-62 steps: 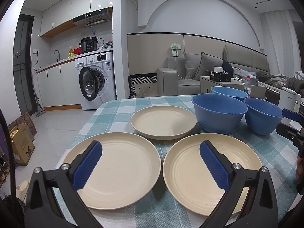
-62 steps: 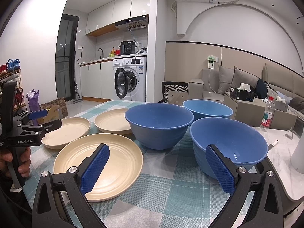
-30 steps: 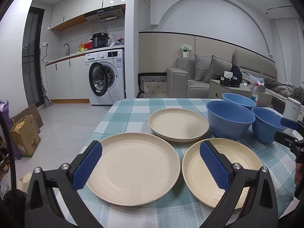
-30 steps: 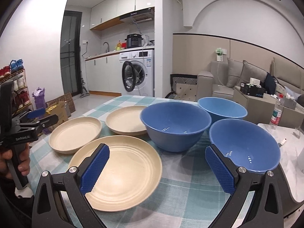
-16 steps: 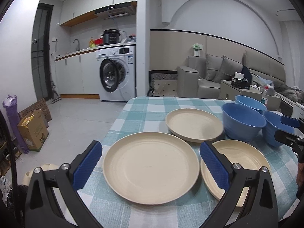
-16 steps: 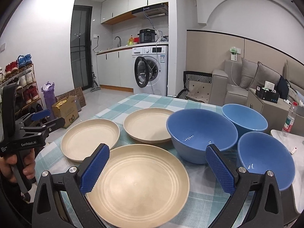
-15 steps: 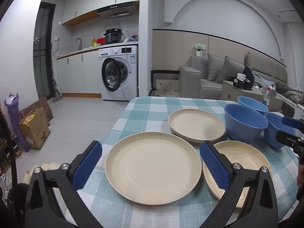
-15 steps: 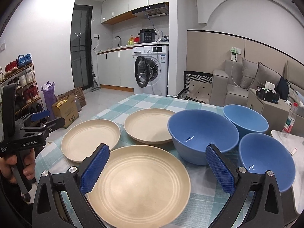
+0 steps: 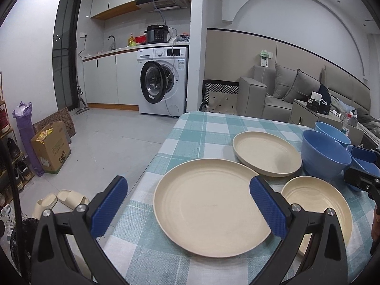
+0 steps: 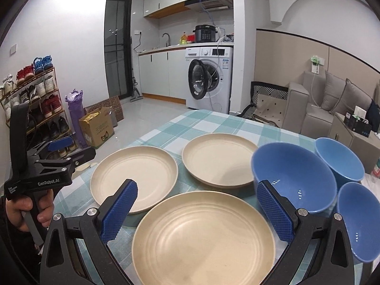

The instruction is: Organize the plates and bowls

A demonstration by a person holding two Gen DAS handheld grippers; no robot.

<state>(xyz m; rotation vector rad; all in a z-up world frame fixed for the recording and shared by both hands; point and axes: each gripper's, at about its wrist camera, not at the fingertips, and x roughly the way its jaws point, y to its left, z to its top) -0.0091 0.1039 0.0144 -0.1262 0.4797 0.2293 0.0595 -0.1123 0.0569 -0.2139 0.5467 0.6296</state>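
Three cream plates lie on the checked tablecloth [image 9: 209, 128]. In the left wrist view the near left plate [image 9: 209, 206] lies ahead of my open, empty left gripper [image 9: 188, 207]. A far plate [image 9: 266, 153] and a near right plate [image 9: 315, 204] lie beyond. Three blue bowls stand at the right: a large one [image 9: 325, 155], a far one [image 9: 332, 130] and a near one [image 10: 358, 220]. In the right wrist view my open, empty right gripper [image 10: 197, 210] hovers over the near plate [image 10: 204, 237], with the left plate [image 10: 134, 175] and far plate [image 10: 219, 159] beyond.
The table's left edge [image 9: 152, 163] drops to a tiled floor with slippers [image 9: 59, 199] and a cardboard box [image 9: 51, 147]. A washing machine [image 9: 163, 80] and a sofa [image 9: 285, 92] stand behind. A shoe rack [image 10: 35, 99] stands at the left wall.
Both grippers have swung left and drawn back a little. The plates now sit further right in both views. Nothing on the table has moved.
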